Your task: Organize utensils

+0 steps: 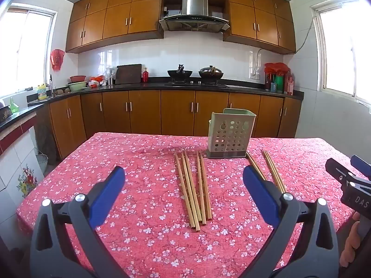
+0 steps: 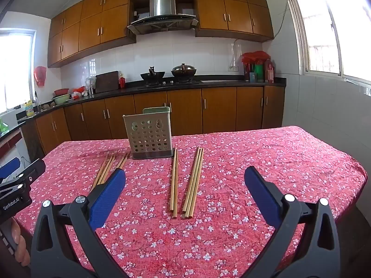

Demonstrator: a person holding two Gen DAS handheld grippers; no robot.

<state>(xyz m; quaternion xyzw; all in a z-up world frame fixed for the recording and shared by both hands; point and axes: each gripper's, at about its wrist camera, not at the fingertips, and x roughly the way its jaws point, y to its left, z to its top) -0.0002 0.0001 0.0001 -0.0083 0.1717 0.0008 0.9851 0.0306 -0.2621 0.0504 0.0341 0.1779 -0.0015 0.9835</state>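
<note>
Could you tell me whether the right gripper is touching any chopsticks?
Apart: the right wrist view shows the right gripper open, its fingers clear of the chopsticks between them.

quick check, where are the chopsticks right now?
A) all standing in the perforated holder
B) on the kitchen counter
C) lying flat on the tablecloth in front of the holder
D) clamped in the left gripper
C: the chopsticks lie flat on the red floral tablecloth in front of the holder, and both the left gripper and the right gripper are open with nothing in them.
</note>
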